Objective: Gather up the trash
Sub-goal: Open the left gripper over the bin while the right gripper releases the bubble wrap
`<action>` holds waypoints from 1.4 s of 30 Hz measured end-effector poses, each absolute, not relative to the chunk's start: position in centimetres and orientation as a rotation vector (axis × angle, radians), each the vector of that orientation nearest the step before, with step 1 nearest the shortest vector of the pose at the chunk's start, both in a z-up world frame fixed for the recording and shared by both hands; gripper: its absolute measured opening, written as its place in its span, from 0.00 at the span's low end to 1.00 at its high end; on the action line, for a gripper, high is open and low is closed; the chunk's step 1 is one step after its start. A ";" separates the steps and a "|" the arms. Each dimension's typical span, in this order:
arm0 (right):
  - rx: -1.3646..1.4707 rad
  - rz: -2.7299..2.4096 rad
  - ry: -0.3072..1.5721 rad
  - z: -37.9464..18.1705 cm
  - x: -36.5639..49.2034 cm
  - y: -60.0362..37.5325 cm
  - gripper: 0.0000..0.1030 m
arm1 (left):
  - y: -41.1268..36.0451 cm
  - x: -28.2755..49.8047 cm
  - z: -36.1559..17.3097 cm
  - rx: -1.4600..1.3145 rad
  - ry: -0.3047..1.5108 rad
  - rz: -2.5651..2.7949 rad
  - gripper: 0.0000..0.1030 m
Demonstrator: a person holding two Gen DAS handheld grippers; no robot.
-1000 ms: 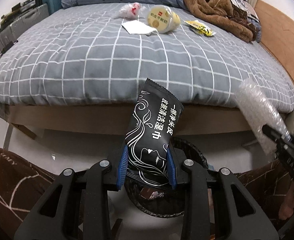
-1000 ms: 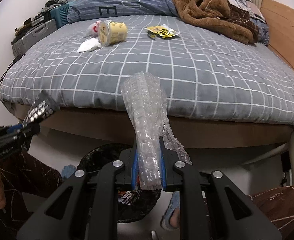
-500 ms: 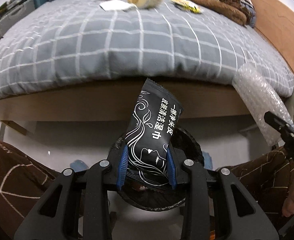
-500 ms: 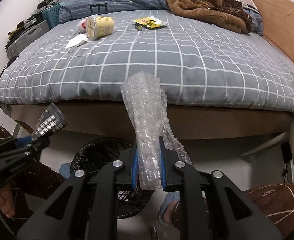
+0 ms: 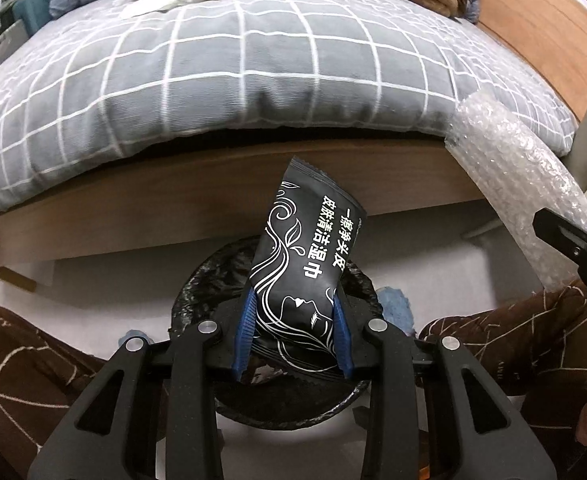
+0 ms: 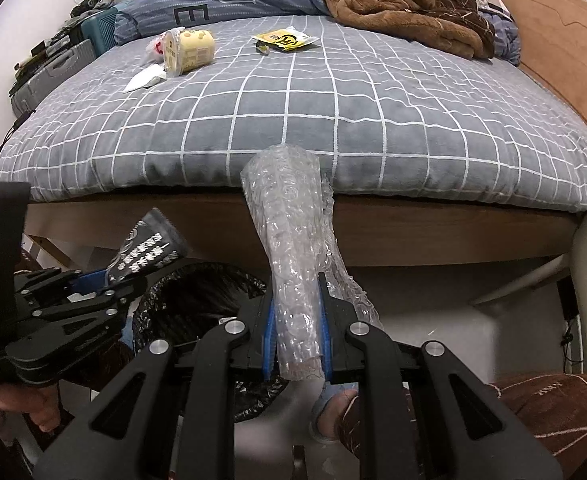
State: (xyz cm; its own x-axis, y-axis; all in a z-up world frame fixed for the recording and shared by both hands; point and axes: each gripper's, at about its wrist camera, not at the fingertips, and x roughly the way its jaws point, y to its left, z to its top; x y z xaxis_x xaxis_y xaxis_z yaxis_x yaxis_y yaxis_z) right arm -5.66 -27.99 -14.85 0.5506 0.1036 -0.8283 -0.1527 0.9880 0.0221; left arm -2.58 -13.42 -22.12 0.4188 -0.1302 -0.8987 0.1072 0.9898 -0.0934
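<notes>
Our left gripper (image 5: pixel 293 334) clamps a black wet-wipe packet with white Chinese lettering and a line-drawn face (image 5: pixel 307 276) directly above the round black-lined trash bin (image 5: pixel 201 292). Our right gripper (image 6: pixel 296 338) squeezes a clear bubble-wrap roll (image 6: pixel 291 248) just beside that bin's rim.

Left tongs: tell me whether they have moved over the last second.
Yes. The left tongs, shut on the black wet-wipe packet, have come down toward the black-lined bin; the bed edge now sits higher in view.
</notes>
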 end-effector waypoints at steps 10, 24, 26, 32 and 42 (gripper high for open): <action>-0.023 0.198 0.964 -14.2 -7.1 -27.3 0.16 | -13.3 -2.7 -20.7 0.007 1.075 -0.127 0.67; -0.071 0.335 1.125 -17.8 -5.6 -21.9 0.16 | -7.5 -2.0 -20.1 -0.034 1.042 -0.024 0.94; -0.086 0.349 1.154 -18.7 -5.1 -20.8 0.16 | -6.3 -1.8 -20.7 -0.044 1.061 -0.002 0.94; -0.118 0.379 1.206 -20.3 -4.2 -17.8 0.16 | -3.5 -1.8 -21.8 -0.064 1.106 0.036 0.94; -0.181 0.401 1.266 -22.3 -3.7 -14.6 0.16 | 0.1 -2.4 -22.7 -0.113 1.163 0.089 0.94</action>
